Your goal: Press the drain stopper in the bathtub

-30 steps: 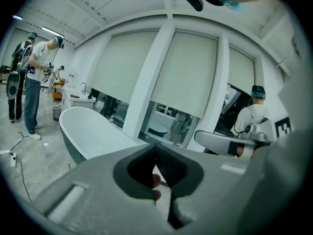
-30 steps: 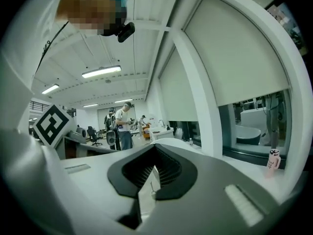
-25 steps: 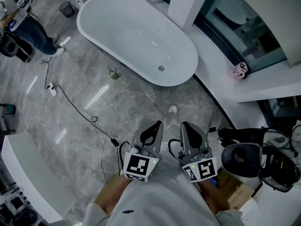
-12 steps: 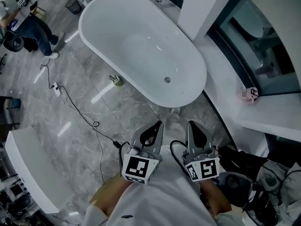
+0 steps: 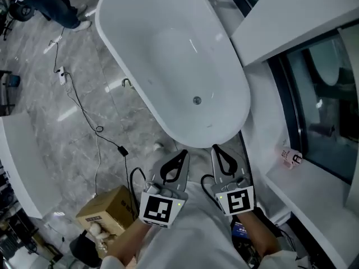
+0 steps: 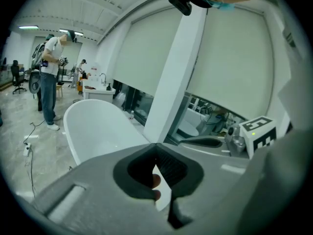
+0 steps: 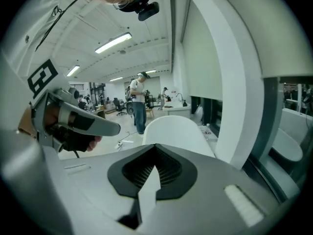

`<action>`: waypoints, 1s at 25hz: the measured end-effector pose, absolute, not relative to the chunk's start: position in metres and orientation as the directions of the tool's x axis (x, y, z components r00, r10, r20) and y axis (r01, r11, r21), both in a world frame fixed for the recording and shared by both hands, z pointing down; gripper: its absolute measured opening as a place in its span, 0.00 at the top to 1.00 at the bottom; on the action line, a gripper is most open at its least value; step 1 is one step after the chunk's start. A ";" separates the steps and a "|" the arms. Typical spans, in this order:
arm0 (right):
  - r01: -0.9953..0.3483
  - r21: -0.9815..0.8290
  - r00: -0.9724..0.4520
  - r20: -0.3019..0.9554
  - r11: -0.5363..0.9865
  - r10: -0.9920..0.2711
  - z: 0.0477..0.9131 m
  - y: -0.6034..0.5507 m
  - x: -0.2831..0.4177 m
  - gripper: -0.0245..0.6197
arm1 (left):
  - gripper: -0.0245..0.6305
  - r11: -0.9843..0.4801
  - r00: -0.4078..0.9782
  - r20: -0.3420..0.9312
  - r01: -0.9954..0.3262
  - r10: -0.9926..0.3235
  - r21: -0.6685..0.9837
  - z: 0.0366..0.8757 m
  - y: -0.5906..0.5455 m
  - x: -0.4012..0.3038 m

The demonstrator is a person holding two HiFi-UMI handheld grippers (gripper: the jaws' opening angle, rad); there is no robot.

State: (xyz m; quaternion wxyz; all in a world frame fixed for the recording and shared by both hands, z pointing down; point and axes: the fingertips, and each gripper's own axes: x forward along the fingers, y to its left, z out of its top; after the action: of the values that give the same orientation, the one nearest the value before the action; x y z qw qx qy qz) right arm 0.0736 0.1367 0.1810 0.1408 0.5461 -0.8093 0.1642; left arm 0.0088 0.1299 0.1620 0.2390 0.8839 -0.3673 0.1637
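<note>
Both the left gripper [image 5: 183, 152] and right gripper [image 5: 215, 148] hover just outside the bathtub [image 5: 168, 49] rim, jaws pressed together on nothing. The drain stopper [image 5: 197, 100] sits in the tub floor, well apart.

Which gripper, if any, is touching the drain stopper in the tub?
Neither: both apart. The head view shows the left gripper and right gripper outside the near rim of the bathtub, with bare white tub floor between them and the drain stopper.
</note>
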 end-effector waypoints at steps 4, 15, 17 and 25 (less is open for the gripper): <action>-0.902 -0.076 -0.398 0.527 0.425 -0.751 0.249 0.096 0.076 0.96 | 0.96 -0.524 0.633 0.560 -0.768 -0.534 0.368 0.221 0.108 0.003; -0.886 -0.096 -0.394 0.670 0.453 -0.629 0.441 0.038 0.087 0.96 | 0.96 -0.362 0.574 0.638 -0.819 -0.514 0.445 0.370 0.063 0.009; -0.889 -0.114 -0.391 0.693 0.443 -0.606 0.483 0.035 0.089 0.96 | 0.96 -0.344 0.558 0.651 -0.830 -0.514 0.440 0.399 0.058 0.008; -0.891 -0.130 -0.364 0.777 0.434 -0.513 0.632 0.022 0.102 0.96 | 0.96 -0.366 0.577 0.653 -0.817 -0.490 0.446 0.491 0.057 0.022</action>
State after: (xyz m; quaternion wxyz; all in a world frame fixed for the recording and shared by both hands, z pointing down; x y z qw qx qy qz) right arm 0.1021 0.0220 0.6318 0.3372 0.4521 -0.7768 0.2801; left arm 0.0222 0.0568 0.4906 0.3870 0.7992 -0.4088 0.2108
